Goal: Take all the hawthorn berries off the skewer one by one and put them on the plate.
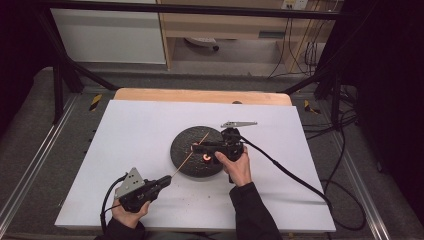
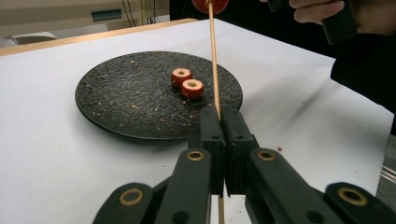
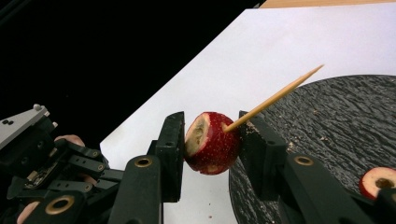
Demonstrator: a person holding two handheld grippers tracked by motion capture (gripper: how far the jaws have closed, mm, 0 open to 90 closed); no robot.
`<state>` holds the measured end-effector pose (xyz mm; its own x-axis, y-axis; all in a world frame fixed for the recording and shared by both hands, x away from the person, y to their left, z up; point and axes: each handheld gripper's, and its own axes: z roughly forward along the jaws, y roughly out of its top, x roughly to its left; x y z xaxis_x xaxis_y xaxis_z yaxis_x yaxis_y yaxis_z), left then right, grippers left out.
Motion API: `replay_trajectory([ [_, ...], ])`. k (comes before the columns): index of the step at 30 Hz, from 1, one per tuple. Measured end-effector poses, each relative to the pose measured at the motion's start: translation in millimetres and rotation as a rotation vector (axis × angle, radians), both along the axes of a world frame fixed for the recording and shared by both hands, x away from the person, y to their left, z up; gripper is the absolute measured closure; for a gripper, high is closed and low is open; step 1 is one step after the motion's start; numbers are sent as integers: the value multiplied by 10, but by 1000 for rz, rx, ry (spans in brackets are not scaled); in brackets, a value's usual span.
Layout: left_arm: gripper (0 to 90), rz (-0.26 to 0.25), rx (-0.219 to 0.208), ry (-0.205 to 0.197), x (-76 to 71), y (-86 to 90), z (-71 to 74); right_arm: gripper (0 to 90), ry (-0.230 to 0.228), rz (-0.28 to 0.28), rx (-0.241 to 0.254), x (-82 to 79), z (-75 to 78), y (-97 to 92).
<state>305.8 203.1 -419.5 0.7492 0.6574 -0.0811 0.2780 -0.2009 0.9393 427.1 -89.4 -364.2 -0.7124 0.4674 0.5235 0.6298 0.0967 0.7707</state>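
Left gripper [image 2: 224,140] clamped on skewer [image 2: 214,60], right gripper [image 3: 210,140] clamped on red fruit piece [image 3: 211,142] speared above black plate [image 2: 116,102], 2 cored fruit rings [image 2: 187,83] lying there, white table [image 1: 140,130] beneath.

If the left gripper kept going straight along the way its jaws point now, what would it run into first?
Probably the black plate: its near rim lies just ahead of the left gripper, which is shut on the skewer. The two red fruit pieces sit farther in, though depth is hard to judge.
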Motion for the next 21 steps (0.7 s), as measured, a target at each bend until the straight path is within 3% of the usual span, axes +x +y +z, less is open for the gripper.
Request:
replay_trajectory([
  [21, 884, 6, -1, -8, 0, 30, 0, 635, -2, -49, 7, 190, 160, -170],
])
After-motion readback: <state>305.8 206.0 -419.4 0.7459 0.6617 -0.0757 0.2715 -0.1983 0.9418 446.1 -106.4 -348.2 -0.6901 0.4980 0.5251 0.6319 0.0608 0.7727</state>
